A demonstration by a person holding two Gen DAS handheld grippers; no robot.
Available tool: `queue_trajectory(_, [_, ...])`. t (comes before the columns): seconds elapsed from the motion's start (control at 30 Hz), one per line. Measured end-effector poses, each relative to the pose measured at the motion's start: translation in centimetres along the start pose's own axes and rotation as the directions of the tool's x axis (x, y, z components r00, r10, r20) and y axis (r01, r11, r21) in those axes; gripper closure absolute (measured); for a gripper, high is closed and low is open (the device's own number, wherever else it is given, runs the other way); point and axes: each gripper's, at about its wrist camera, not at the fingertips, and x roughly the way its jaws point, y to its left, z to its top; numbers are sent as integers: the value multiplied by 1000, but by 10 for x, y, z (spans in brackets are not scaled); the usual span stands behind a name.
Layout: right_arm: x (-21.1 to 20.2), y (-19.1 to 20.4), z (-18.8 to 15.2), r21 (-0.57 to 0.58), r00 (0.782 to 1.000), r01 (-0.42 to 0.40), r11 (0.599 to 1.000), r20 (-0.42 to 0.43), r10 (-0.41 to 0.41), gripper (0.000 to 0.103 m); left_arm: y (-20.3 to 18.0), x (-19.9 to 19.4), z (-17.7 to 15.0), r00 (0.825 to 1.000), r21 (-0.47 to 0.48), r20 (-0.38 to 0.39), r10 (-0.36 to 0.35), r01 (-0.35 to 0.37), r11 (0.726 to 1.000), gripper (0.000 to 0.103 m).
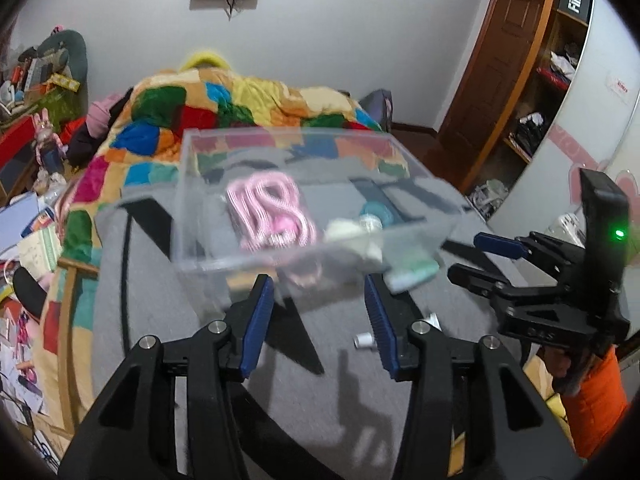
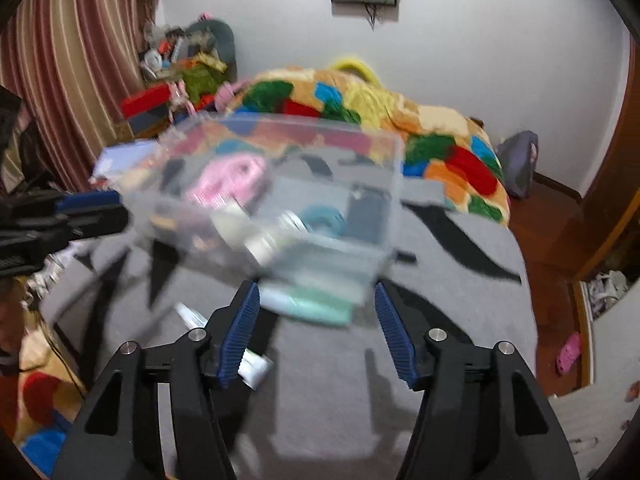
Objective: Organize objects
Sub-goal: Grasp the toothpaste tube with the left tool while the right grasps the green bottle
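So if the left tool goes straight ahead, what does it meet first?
Most likely the near wall of the clear plastic box, just beyond the open left tool; blur leaves the depth uncertain.

Black left gripper (image 1: 320,312), ribbed blue fingers (image 1: 260,320), silver screws, orange sleeve (image 1: 596,404).

Blurred bin, smeared contents

Clear bin (image 2: 280,196) streaks with motion blur — pale items (image 1: 356,236) inside unidentifiable; white tube (image 2: 252,364) at lower centre is half hidden behind a finger.
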Motion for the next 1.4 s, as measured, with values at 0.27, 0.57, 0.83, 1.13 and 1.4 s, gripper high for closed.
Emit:
queue_trajectory(0.27, [46, -6, 0, -30, 995, 11, 999, -100, -14, 46, -14, 28, -20, 993, 4, -111, -39, 40, 999, 55])
queue_trajectory(0.57, [38, 7, -18, -69, 976, -175, 982, -144, 164, 57, -34, 45, -18, 985, 58, -150, -90, 100, 993, 55])
queue_trajectory(0.83, [13, -25, -32, 24, 988, -106, 994, -112, 108, 57, -66, 72, -20, 973, 170, -194, -122, 156, 973, 50])
queue_trajectory(1.13, [23, -12, -15, -20, 988, -116, 993, -100, 113, 57, -62, 66, -39, 977, 199, -199, -74, 115, 973, 55])
queue_trajectory(1.4, [55, 20, 2, -128, 984, -134, 983, -131, 117, 57, -39, 44, -51, 986, 181, -169, -13, 44, 982, 60])
